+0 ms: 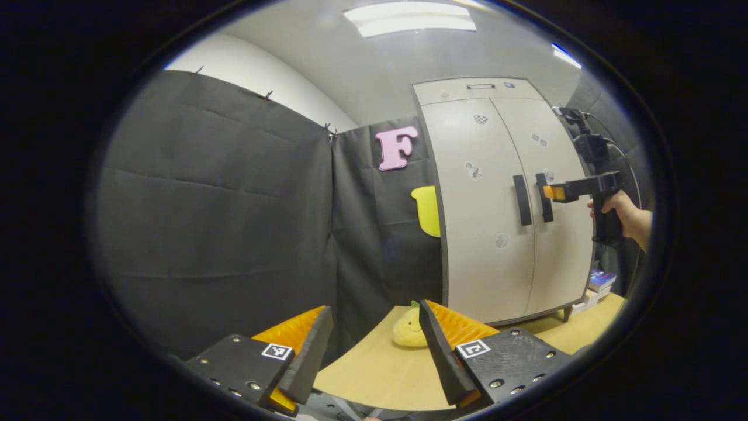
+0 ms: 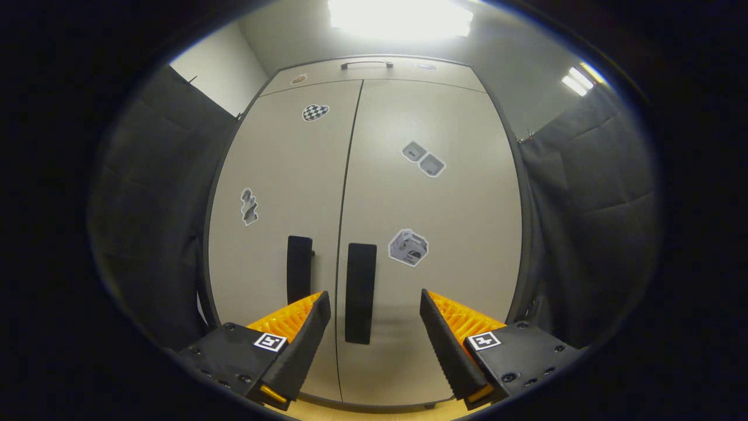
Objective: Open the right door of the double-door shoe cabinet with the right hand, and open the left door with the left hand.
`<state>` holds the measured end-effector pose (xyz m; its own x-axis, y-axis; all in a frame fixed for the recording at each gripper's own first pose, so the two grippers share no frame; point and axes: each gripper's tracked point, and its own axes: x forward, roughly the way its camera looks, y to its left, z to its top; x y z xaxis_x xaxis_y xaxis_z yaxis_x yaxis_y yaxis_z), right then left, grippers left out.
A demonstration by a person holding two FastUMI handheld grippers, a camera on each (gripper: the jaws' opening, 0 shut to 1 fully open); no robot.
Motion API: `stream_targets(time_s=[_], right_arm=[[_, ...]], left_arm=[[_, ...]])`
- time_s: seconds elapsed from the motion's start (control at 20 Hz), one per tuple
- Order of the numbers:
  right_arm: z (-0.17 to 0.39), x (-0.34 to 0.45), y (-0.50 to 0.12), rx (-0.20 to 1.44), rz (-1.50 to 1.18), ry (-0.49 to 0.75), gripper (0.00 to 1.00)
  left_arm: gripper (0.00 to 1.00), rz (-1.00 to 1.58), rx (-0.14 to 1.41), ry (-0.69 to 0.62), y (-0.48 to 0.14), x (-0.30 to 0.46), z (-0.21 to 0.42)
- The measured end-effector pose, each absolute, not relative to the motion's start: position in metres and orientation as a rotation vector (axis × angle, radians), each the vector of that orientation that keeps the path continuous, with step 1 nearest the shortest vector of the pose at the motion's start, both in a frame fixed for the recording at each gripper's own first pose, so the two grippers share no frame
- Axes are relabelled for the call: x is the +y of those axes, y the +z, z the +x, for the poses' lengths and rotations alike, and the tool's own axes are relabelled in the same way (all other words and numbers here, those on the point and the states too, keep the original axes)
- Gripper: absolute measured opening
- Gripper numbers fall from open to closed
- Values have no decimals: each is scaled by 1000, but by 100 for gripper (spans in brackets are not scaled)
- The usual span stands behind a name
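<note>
Two doors (image 2: 362, 204) shut — two handles (image 2: 360, 292), both untouched.

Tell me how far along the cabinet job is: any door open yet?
Nothing is done: both doors look shut, the seam between them closed. In hand: the right gripper is open in front of the right door's handle, which stands between its fingers, not yet gripped. Left to do: pull the right door open, then bring the open left gripper, well back, to the left door.
</note>
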<state>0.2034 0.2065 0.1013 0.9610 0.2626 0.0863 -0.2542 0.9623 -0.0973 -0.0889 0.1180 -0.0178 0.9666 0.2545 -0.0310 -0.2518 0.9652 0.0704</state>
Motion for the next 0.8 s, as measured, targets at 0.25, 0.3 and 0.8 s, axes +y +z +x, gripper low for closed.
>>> stream_targets(time_s=[0.25,0.3,0.8], right_arm=[[233,225,89,-10,-44,254,82],[236,226,86,11,-35,252,80],[262,232,73,120,-25,207,45]], left_arm=[[87,71,46,273,-21,127,-94],[87,73,47,275,-22,129,-95],[87,45,47,300,-29,141,-98]])
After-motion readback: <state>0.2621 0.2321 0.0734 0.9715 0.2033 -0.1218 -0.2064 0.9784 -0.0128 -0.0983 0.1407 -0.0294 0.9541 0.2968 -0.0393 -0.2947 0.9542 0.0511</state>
